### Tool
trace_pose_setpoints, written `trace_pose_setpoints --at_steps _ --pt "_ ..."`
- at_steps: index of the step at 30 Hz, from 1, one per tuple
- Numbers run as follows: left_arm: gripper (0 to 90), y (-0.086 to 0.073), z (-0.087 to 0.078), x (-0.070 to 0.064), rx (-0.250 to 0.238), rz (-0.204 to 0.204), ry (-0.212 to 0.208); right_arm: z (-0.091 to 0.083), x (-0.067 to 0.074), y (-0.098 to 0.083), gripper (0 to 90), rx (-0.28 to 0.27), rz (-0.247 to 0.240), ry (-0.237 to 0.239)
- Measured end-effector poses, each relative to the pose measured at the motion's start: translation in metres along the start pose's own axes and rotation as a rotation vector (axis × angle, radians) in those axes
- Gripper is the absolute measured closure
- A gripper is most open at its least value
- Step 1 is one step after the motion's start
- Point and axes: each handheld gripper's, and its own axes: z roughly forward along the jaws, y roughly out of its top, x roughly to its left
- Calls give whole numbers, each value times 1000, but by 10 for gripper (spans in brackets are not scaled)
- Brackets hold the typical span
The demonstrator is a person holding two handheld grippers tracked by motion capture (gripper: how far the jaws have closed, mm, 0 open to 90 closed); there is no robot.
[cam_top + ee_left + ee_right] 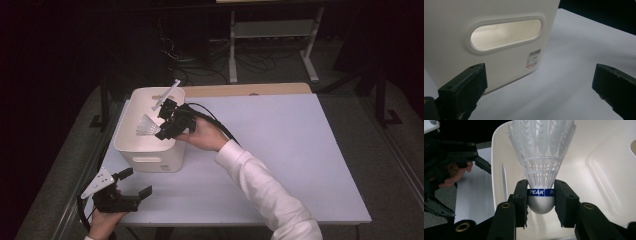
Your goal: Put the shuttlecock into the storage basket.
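Note:
A white plastic shuttlecock (541,165) with a blue band marked PEAK is clamped by its cork between the jaws of my right gripper (541,200). In the high view that right gripper (159,125) holds the shuttlecock (145,125) over the open top of a white bin (150,160), skirt pointing left. My left gripper (135,182) rests near the table's front left corner, jaws wide apart with nothing between them. Its own view looks at the bin's side wall (506,62) with an oval handle slot (506,35), and the left gripper (539,85) stands just short of it.
The bin stands at the left of a pale table (280,150). A wooden strip (250,90) runs along the table's far edge. Behind it are a white table frame (272,45) and cables on a dark floor. The table's right half is bare.

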Motion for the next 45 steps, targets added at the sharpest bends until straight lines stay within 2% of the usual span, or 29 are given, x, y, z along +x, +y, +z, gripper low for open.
trace_pose_setpoints --at_steps 3,6,7,14,18,22,23,24,26,28,30,31,33,36,37,40,45 --pt "0 0 0 0 1 -2 0 1 1 0 619 8 -2 3" --pt "0 0 0 0 1 -3 -1 -1 1 0 444 2 -1 -2" --pt "0 0 0 0 0 -3 -1 -2 1 0 412 -5 -3 2" --pt "0 0 0 0 1 -4 0 -11 -2 -1 158 -15 21 -63" --pt "0 0 0 0 3 -3 0 -17 -5 -3 116 -32 37 -67" --pt "0 0 1 0 2 -4 1 -21 -6 -4 31 -38 35 -78" --pt "0 -1 1 0 1 -4 1 -22 -6 -5 19 -37 43 -76" --pt "0 -1 0 -1 0 -5 1 -22 -8 -6 13 -49 24 -75" --pt "0 -1 0 0 1 -4 1 -25 -7 -7 0 -51 41 -74" --pt "0 0 0 -1 -1 -4 1 -27 -8 -9 0 -65 27 -70" --pt "0 -1 0 -1 -3 -4 1 -30 -7 -11 0 -81 45 -59" --pt "0 -1 0 -1 -1 -3 3 -31 -7 -11 0 -90 38 -60" --pt "0 -1 0 -1 -1 -4 4 -34 -6 -12 0 -101 65 -58" --pt "0 -1 0 -1 -3 -7 4 -37 -9 -16 0 -115 48 -65" --pt "0 -1 0 -1 -2 -5 5 -39 -8 -17 0 -119 72 -63" --pt "0 -1 0 0 -1 -7 6 -42 -8 -20 0 -128 84 -63" --pt "0 -1 1 0 4 -3 7 -45 -10 -25 0 -125 83 -71"
